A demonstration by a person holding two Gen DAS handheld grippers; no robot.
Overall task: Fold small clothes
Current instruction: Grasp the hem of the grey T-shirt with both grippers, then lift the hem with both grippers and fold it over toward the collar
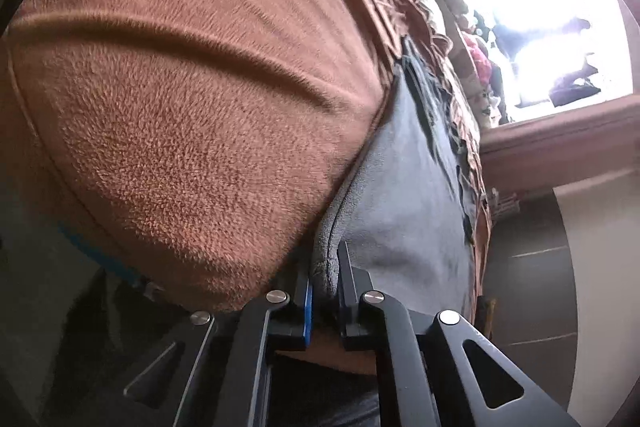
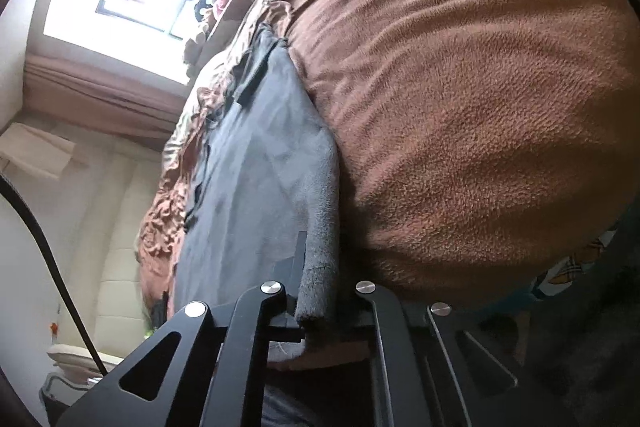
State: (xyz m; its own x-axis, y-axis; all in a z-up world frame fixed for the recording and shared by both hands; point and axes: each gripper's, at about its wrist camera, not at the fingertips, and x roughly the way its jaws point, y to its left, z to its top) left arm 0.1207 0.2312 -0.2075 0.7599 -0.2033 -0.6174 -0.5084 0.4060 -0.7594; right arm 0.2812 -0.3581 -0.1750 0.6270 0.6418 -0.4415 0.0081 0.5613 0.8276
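The small grey fleece garment lies spread on the brown fuzzy blanket that covers the bed, its near hem at the bed's edge, where both grippers have hold of it. The left gripper has its fingers pressed together on a rolled bit of that hem, the thick grey edge pinched between the blue pad and the black one. The right gripper is likewise clamped on the hem of the grey fleece garment, a fat fold of cloth filling the narrow gap between its fingers. The garment looks light, soft and limp, with no stiffness of its own, so it should sag between the two holds and drag over the blanket's nap rather than slide freely. The plush pile is likely thick enough to grip firmly without slipping, and nothing about it seems fragile. Holding it at two corners of one edge, as now, seems the sound way to carry that edge across to the far one; a dark strip near the far end may be a band or tag
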